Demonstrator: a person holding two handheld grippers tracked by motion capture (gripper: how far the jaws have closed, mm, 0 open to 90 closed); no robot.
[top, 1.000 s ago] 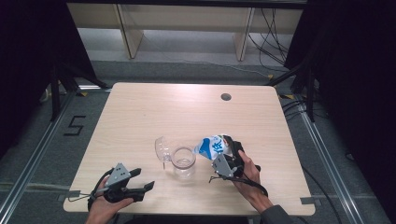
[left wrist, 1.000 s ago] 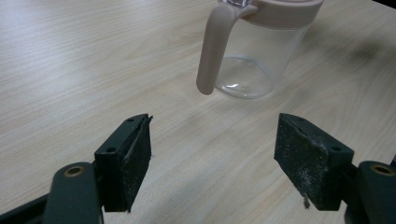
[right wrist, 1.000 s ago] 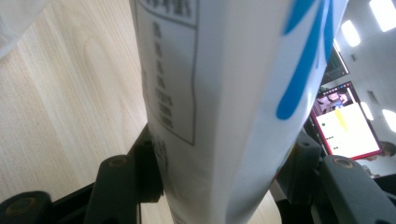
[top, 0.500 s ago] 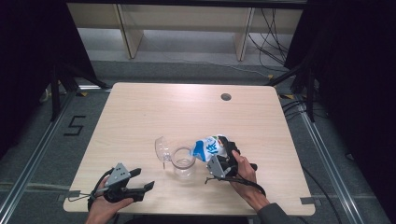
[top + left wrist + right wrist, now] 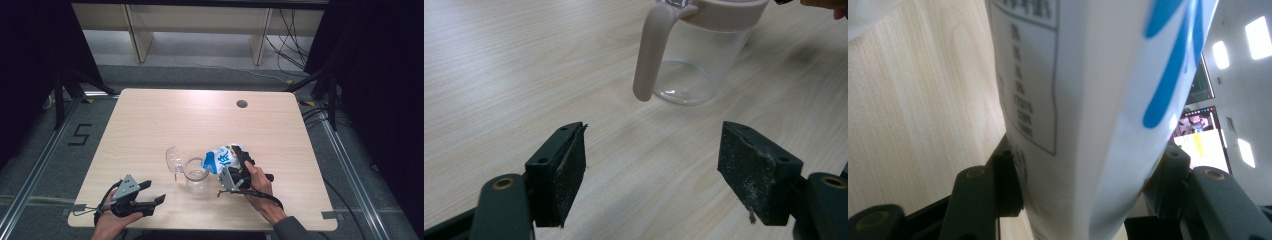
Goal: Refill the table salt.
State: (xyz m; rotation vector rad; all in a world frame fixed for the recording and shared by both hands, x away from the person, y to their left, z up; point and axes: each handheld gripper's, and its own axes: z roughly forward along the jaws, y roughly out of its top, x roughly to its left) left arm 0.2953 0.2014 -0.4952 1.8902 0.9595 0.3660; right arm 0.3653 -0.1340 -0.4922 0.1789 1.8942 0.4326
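Pale wood makes the surface (image 5: 150,130), which has a small round hole (image 5: 242,104) near its far edge and stands on a grey floor with dark curtains at both sides. Near the front middle stands a clear jug (image 5: 196,175) with a pinkish rim and handle, and its lid (image 5: 172,159) is swung open to the left. The right tool (image 5: 239,162) is clenched on a white and blue carton (image 5: 220,159); in the right gripper view the carton (image 5: 1088,100) sits between the two black jaws and both pads press on its sides. The carton is tilted, with its long axis running from the tool toward the jug, and its top end seems to be just above the jug's mouth or touching the rim; I cannot tell which. So the jug lies to the left of the right tool and a little toward the person, very near, and I judge that the coming move is to tip the carton more so that it pours into the opening. The right hand (image 5: 260,192) reaches forward from the front edge with the wrist bent inward. The left tool (image 5: 150,197) is released and holds nothing, low over the surface near the front left corner, its jaws pointing right toward the jug (image 5: 696,65), whose handle (image 5: 651,55) faces it
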